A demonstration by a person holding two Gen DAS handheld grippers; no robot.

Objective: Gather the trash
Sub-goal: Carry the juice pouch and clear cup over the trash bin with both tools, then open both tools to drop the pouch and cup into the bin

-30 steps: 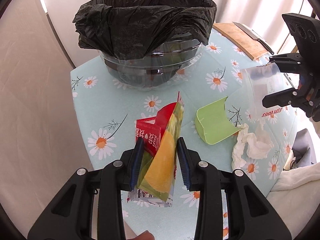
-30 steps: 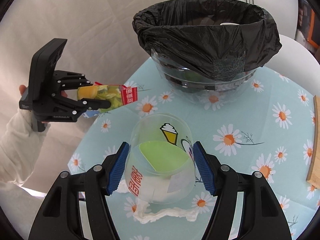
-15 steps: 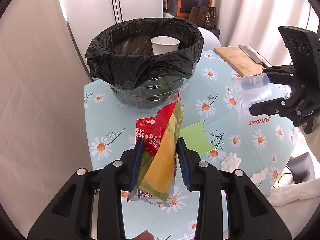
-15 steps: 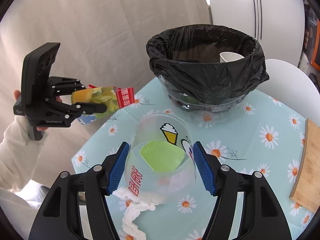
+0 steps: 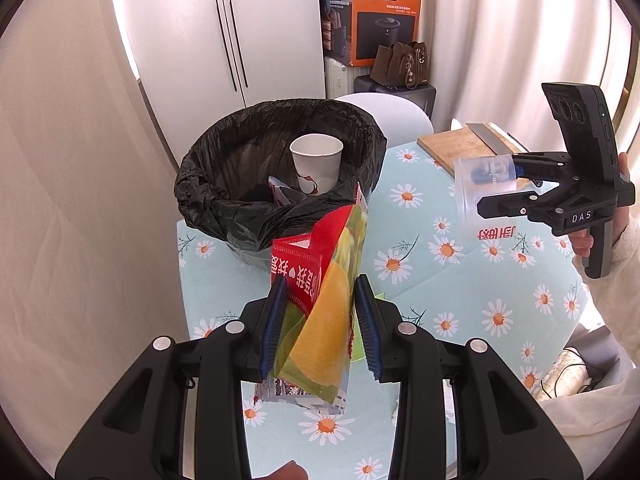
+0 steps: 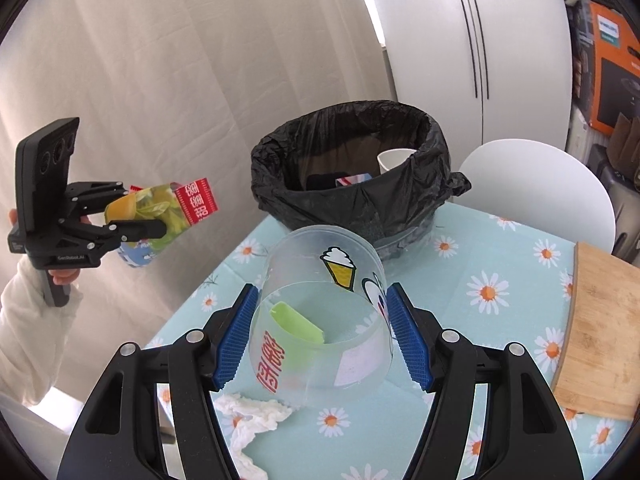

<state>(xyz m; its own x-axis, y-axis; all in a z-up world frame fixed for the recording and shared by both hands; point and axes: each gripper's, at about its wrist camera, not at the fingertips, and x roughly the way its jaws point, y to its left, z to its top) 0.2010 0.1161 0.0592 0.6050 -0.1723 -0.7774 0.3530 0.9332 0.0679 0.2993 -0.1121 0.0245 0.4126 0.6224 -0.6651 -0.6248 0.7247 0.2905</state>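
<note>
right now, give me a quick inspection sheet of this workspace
surface: table under a daisy-print cloth.
job's things: bin lined with a black bag, paper cup inside; snack bag; clear plastic cup.
clutter: crumpled tissue, green scrap, wooden cutting board.
grippers: left gripper shut on the snack bag; right gripper shut on the clear plastic cup.
cables: thin cable beside the table.
surroundings: curtains, white chair, orange box.
</note>
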